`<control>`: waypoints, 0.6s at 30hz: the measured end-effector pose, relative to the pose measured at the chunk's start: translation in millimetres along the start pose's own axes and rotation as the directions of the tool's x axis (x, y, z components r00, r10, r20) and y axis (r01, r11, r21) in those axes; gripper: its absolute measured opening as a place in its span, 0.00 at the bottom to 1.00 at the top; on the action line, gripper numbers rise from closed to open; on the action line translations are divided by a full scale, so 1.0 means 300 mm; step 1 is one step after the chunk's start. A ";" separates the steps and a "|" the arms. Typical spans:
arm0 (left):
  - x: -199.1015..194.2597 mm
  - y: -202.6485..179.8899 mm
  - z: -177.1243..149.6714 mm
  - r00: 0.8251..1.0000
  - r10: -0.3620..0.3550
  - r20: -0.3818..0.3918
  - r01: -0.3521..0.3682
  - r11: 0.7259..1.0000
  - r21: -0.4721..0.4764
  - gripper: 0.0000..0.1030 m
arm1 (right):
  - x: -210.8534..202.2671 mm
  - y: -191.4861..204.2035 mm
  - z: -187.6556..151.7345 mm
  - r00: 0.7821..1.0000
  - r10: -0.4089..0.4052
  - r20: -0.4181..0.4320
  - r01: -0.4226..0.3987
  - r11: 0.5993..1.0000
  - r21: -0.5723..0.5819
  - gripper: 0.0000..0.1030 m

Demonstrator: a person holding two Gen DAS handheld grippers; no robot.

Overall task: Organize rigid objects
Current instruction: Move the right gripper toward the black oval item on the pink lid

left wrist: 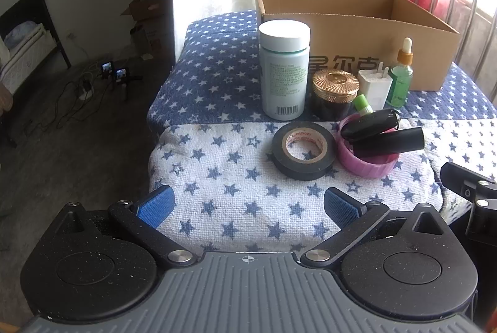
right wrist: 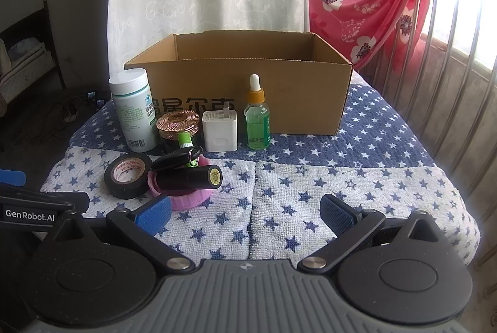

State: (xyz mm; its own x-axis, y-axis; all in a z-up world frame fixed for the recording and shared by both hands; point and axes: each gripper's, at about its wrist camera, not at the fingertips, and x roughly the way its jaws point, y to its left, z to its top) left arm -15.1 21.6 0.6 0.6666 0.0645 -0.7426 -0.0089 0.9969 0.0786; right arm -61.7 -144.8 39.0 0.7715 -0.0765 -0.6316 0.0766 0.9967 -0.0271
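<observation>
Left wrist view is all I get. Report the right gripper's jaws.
Observer: The right gripper has its jaws open, nothing between them, above the star-print cloth.
Operator: Describe the black cylinder's far end.
Observer: The black cylinder lies across the pink cap; its flat end carries a round yellow sticker.
Operator: Check dropper bottle against charger.
Observer: The dropper bottle stands apart from the white charger, a gap between them.
</observation>
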 end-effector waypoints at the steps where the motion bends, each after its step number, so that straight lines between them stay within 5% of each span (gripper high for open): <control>1: 0.000 0.000 0.000 1.000 0.000 0.000 0.000 1.000 0.001 1.00 | 0.000 -0.001 0.000 1.000 0.000 0.000 0.000 1.000 0.000 1.00; 18: 0.010 0.001 -0.010 1.000 0.003 -0.003 -0.003 1.000 0.003 1.00 | 0.008 -0.004 -0.005 1.000 0.011 0.001 -0.011 1.000 0.009 1.00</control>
State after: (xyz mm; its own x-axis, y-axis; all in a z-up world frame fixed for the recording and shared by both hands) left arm -15.4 22.3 -3.5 0.6646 0.0671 -0.7442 -0.0083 0.9966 0.0825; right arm -60.9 -146.1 36.5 0.7732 -0.0654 -0.6308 0.0740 0.9972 -0.0127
